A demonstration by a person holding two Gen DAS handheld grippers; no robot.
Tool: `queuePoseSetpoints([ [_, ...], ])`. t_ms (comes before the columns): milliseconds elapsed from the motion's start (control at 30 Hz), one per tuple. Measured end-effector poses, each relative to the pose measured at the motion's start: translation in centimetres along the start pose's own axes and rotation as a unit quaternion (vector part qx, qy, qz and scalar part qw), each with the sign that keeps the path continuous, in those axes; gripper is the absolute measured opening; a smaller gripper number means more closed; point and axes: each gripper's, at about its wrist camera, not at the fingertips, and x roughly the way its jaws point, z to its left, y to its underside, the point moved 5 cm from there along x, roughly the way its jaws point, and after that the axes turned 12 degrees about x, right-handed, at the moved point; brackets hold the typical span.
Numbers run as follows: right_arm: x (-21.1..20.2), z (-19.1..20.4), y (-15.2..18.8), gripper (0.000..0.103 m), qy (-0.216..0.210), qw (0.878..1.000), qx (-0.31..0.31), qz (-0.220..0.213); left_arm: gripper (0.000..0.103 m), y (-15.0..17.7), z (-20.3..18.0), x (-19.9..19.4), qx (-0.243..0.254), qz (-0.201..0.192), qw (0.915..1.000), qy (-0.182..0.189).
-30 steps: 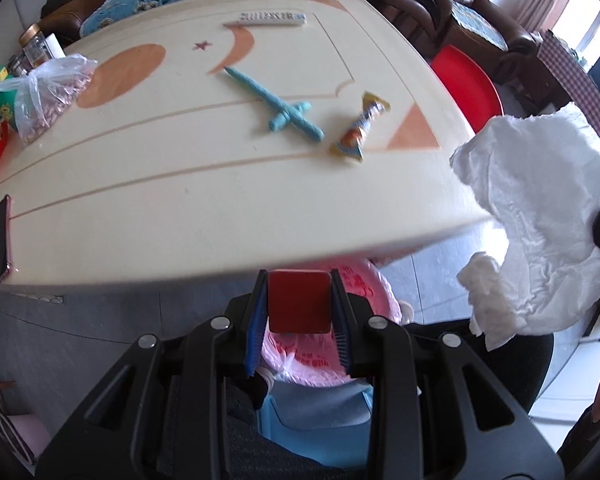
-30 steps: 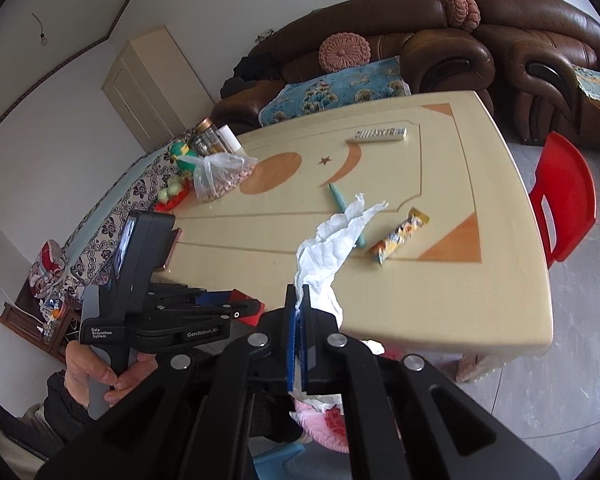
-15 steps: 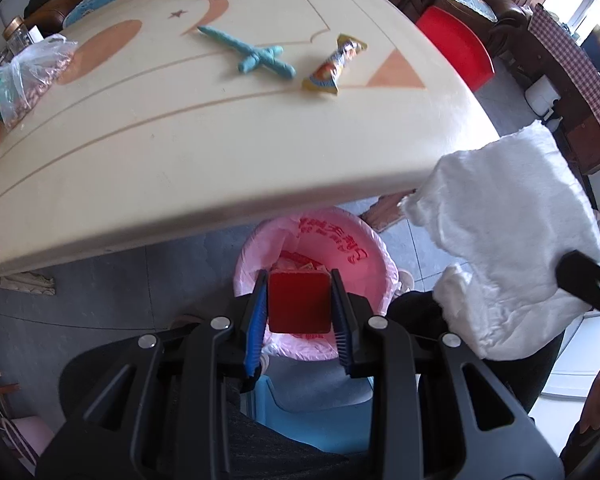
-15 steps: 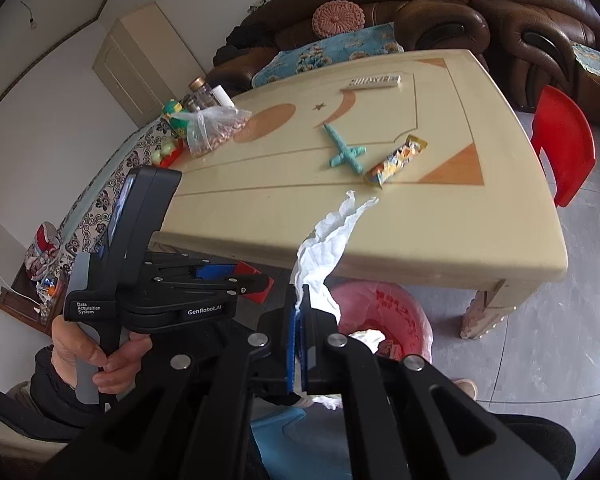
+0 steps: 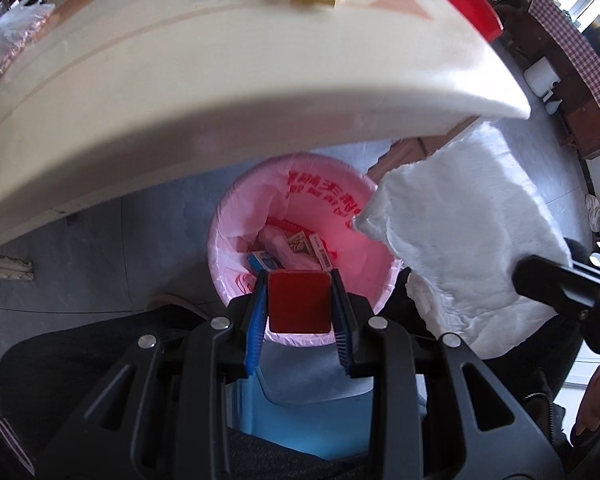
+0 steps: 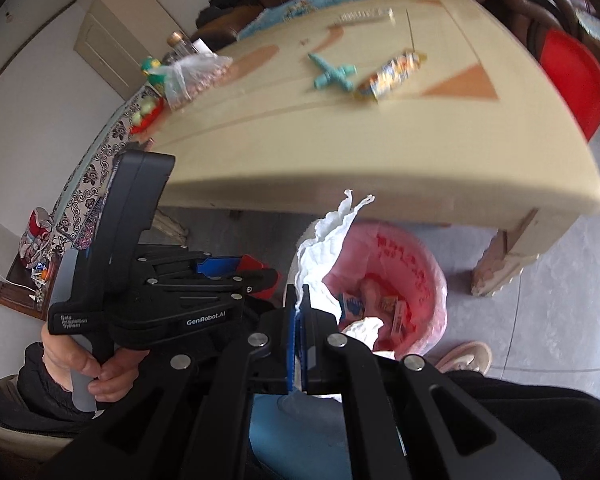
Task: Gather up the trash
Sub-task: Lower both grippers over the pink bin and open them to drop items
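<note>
Two hand-held grippers are hanging over a pink-lined bin beside the desk, each carrying a piece of trash.

The left hand-held gripper [image 5: 299, 307] is clamping a red block [image 5: 298, 301] between its blue pads, directly above the bin [image 5: 236, 216], while the right hand-held gripper [image 6: 299, 332] is pinching a crumpled white tissue [image 6: 324, 240] with its jaws pressed tight together, the paper standing up above the bin's near rim. Inside the pink bag, small printed cartons [image 5: 300, 245], a blue packet [image 5: 265, 260] and a wad of white paper [image 6: 364, 326] are lying in a heap. On the desk [image 6: 340, 136] behind, a snack wrapper [image 6: 392, 74], a teal toy [image 6: 332, 74] and a clear plastic bag [image 6: 192, 76] are resting well apart from the bin.
</note>
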Motion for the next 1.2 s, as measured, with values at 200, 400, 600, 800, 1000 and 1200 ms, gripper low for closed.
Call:
queuePoseSetpoints([
  [200,4.0,-1.9,0.0,0.002,0.004,0.999,0.018,0.032,0.029,0.3,0.6,3.5,-0.009,0.016,0.9998,0.007],
  [400,7.7,-3.8,-0.3,0.002,0.011,0.998,0.033,0.057,0.029,0.1,0.6,6.6,-0.014,0.031,0.9992,0.019],
  [600,11.0,-5.6,-0.2,0.002,0.033,0.996,0.032,0.070,0.029,0.1,1.0,9.8,-0.022,0.062,0.9976,0.020],
  [800,14.1,-7.8,-0.1,0.002,0.055,0.994,0.040,0.081,0.029,0.4,2.1,12.9,-0.045,0.096,0.9941,0.024],
  [1000,16.3,-9.1,-0.1,0.002,0.064,0.993,0.044,0.091,0.029,0.6,2.3,15.1,-0.050,0.118,0.9912,0.032],
  [1200,18.5,-10.6,-0.1,0.002,0.064,0.990,0.061,0.109,0.029,0.5,2.2,16.7,-0.049,0.133,0.9892,0.038],
])
